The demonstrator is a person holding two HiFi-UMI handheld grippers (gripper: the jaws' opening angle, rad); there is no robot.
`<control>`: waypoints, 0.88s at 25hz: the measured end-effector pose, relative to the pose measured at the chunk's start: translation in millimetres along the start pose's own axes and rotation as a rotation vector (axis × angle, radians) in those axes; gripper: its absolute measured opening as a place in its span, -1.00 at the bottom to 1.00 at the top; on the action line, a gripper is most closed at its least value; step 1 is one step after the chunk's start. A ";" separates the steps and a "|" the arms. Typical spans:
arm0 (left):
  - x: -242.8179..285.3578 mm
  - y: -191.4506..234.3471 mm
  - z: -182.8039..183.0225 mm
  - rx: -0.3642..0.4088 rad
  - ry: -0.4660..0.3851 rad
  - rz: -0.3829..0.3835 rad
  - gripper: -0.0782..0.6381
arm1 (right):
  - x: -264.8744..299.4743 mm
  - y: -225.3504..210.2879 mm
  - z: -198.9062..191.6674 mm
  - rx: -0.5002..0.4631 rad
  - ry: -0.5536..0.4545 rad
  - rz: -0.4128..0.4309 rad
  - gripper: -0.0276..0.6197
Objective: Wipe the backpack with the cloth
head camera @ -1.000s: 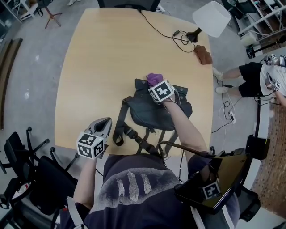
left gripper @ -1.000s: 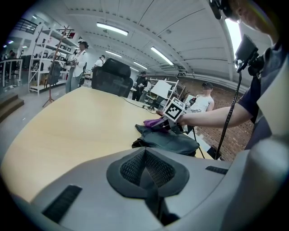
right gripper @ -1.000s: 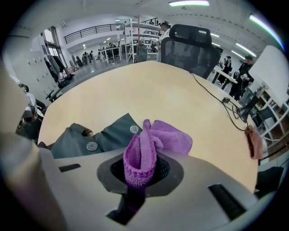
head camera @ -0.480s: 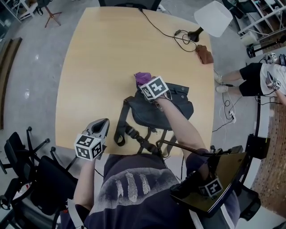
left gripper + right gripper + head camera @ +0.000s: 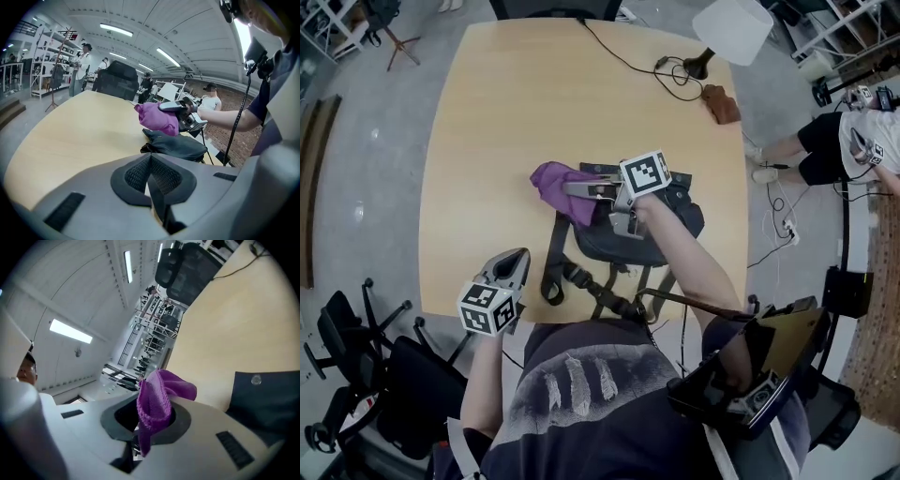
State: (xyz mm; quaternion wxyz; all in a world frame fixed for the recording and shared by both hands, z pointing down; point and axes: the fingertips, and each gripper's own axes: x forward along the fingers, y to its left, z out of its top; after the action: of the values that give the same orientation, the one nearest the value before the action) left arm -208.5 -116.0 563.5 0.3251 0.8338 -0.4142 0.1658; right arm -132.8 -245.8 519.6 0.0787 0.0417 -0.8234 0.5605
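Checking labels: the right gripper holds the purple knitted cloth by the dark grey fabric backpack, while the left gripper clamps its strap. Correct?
No. The left gripper clamps nothing: the left gripper view shows its jaws together, empty, apart from the backpack. The right gripper does hold the cloth.

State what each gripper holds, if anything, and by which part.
Right gripper: the purple cloth, pinched at a bunched fold. Left gripper: nothing, jaws together.

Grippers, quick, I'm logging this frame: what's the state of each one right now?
Left gripper: shut, holding nothing.
Right gripper: shut on the purple cloth.
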 end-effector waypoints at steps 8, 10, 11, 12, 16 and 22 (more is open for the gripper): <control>4.1 -10.4 -0.2 0.032 0.023 -0.028 -0.76 | -38.0 -90.2 -35.1 -0.414 0.273 -0.686 -0.82; 5.3 -13.7 2.5 0.041 0.022 -0.032 -0.76 | -50.2 -101.1 -33.3 -0.492 0.319 -0.778 -0.82; 4.9 -14.5 3.3 0.044 0.022 -0.034 -0.76 | -54.4 -105.5 -32.7 -0.514 0.331 -0.806 -0.82; 4.0 -14.9 3.6 0.046 0.022 -0.034 -0.76 | -57.2 -108.6 -33.1 -0.521 0.334 -0.822 -0.82; 0.6 -18.2 1.6 0.049 0.025 -0.028 -0.76 | -71.0 -113.6 -35.3 -0.518 0.330 -0.866 -0.82; 3.0 -34.9 2.9 0.072 0.027 -0.043 -0.76 | -122.4 -121.2 -32.0 -0.528 0.315 -0.972 -0.82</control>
State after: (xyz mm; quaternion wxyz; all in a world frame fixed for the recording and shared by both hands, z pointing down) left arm -178.7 -104.1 548.9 0.3039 0.8514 -0.3853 0.1850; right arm 9.3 -263.1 620.6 0.4570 0.3103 -0.7999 0.2346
